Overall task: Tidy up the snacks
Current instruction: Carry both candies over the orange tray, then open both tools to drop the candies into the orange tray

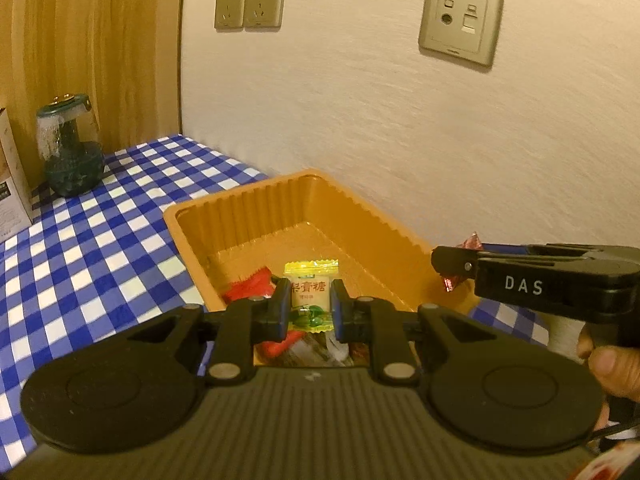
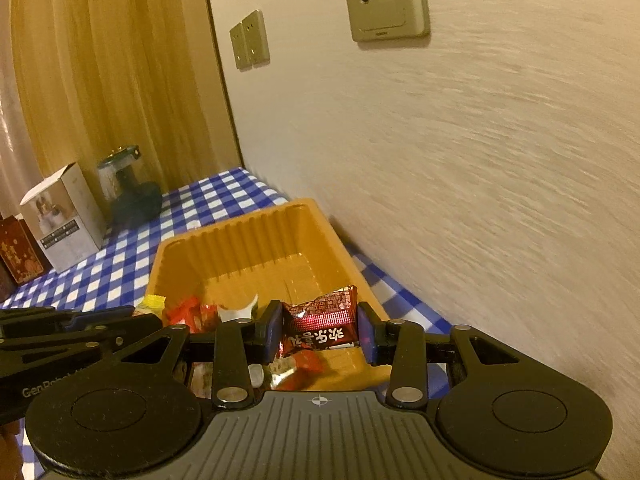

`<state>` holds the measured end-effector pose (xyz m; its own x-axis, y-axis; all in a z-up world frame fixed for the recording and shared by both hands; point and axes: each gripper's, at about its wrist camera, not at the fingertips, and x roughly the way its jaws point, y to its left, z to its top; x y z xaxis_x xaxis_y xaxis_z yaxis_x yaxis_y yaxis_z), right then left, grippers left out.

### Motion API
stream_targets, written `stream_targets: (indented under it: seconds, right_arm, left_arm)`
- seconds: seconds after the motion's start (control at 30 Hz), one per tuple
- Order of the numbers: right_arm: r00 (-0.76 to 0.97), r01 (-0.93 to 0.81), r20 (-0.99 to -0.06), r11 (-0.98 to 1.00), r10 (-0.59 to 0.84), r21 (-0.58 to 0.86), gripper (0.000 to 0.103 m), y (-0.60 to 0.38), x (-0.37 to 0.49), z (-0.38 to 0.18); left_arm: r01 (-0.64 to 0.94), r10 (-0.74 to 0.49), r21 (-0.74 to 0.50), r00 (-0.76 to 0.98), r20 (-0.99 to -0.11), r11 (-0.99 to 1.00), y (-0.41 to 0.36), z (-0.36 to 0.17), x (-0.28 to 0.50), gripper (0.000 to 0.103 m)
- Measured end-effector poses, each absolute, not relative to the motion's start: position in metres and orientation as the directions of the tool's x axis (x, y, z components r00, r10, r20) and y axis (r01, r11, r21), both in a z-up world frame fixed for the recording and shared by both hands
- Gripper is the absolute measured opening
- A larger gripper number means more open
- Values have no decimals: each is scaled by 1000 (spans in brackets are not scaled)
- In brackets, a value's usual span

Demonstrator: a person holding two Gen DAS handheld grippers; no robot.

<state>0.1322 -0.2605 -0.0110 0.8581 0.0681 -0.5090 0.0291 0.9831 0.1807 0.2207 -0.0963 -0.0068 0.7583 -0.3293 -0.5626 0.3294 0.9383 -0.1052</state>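
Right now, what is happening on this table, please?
A person is sorting snacks with two hand-held grippers. The left gripper is shut on a yellow wrapped candy, and the right gripper is shut on a dark red foil snack packet. Both hover over the orange ribbed plastic tray, where several red-wrapped sweets lie.

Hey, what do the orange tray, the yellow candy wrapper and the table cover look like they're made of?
Orange tray: probably thin moulded plastic, judging by its ribbed walls and slight sheen. Yellow candy wrapper: glossy plastic film with crimped, serrated ends and print, partly see-through at the bottom. Table cover: blue and white checks; woven cloth or vinyl, too blurred to tell.
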Motion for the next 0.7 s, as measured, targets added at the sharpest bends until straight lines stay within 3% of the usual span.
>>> stream_targets:
  seconds: [0.7]
  right_arm:
    - [836,22,-541,978,95,206,40,-239,217,-29]
  left_arm:
    - [245,-302,-177,756,-580,953,-75,-22,302,18]
